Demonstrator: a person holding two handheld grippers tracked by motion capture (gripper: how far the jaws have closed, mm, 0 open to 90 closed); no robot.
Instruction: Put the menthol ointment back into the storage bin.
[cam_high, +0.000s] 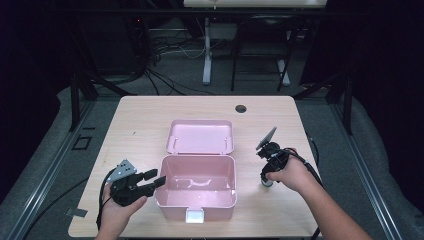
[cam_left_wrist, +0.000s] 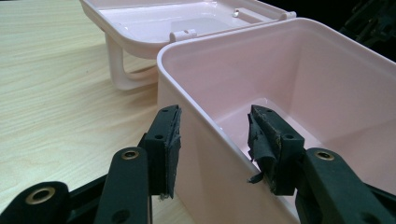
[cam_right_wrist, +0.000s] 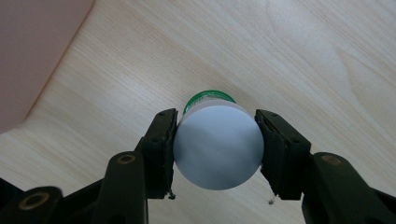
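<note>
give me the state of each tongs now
Left tongs: open, straddling the pink box wall.
Right tongs: shut on the white-capped bottle.

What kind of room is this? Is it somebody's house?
Probably not a house; it looks like a lab or workshop. A bare wooden table stands between dark metal frame rails, tangled cables lie on the grey floor, and another desk's legs stand behind.

Glossy pink plastic box (cam_high: 196, 181), pale wood-grain table (cam_high: 140, 115)
</note>
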